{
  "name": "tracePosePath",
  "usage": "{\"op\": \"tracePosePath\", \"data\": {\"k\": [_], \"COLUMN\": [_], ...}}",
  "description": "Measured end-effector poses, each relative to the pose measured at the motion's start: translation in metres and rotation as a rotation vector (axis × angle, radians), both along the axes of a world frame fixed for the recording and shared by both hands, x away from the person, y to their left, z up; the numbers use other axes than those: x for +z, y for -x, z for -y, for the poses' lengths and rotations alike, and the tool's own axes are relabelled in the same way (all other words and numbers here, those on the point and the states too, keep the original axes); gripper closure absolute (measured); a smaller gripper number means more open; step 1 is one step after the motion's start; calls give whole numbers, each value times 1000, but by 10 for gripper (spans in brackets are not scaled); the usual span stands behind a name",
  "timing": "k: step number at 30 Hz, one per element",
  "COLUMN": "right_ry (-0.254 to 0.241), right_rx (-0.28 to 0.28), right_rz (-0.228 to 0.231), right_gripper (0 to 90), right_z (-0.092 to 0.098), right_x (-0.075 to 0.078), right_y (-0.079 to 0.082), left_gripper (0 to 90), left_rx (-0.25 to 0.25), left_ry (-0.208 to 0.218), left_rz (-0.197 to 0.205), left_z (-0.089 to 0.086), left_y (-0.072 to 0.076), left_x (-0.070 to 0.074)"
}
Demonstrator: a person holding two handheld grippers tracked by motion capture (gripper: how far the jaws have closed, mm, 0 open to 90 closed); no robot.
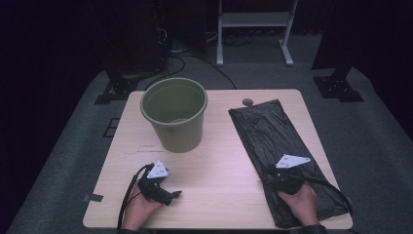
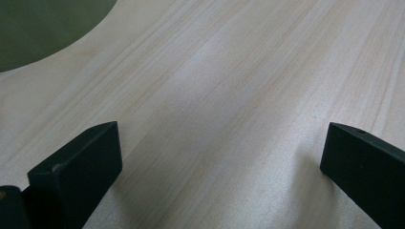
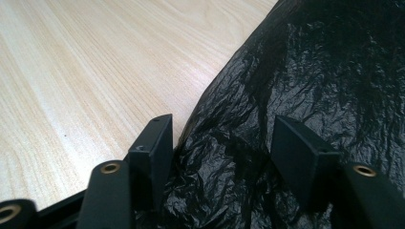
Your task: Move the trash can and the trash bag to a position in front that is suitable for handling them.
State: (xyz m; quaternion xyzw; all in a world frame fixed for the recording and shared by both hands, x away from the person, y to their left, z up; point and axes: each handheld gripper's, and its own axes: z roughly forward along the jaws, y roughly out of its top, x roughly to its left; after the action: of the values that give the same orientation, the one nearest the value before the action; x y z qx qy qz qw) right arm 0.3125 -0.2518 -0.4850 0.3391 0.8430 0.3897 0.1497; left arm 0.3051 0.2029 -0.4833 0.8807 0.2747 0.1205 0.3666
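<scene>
Plastic, black and crinkled, is lying flat on the right half of the desk (image 1: 219, 161): a bin bag (image 1: 272, 131) stretched out lengthwise from the far edge toward the person, its surface creased and catching dull glints. The right tool (image 1: 284, 181) is resting on the bag's near end, held in the person's right hand (image 1: 299, 200). The right gripper view is showing what the high view is hiding: the two black jaws are standing apart over the bag's left edge (image 3: 229, 143), wrinkled film is bulging up between them, and the pads are not pressing on it, so the tool is released. Pale wood grain is running alongside the bag there.

The left tool (image 1: 168, 194) is sitting low over bare desk near the front left, gripped by the left hand (image 1: 139, 207). In the left gripper view its jaws are spread wide with nothing but wood between them, and a curved olive-green wall of the waste bin (image 2: 43, 28) is filling the upper left corner. From above, that bin (image 1: 174, 114) is standing upright behind the left tool, well apart from the bag.
</scene>
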Motion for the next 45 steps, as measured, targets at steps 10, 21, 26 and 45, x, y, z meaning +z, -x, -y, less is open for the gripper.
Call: {"op": "tracePosePath", "data": {"k": [10, 21, 26, 45], "right_ry": [17, 29, 29, 27], "right_rx": [-12, -8, -9, -12], "right_rz": [-18, -25, -25, -26], "right_gripper": [166, 112, 113, 118], "right_z": [-2, -3, -3, -3], "right_x": [-1, -1, -1, -1], "right_y": [-2, -2, -2, -2], "left_gripper": [0, 0, 0, 0], "left_rx": [0, 42, 59, 100], "left_ry": [39, 73, 105, 130], "left_rz": [3, -2, 9, 54], "left_z": [-5, -23, -30, -41], "left_y": [2, 0, -4, -21], "left_x": [13, 44, 61, 115]}}
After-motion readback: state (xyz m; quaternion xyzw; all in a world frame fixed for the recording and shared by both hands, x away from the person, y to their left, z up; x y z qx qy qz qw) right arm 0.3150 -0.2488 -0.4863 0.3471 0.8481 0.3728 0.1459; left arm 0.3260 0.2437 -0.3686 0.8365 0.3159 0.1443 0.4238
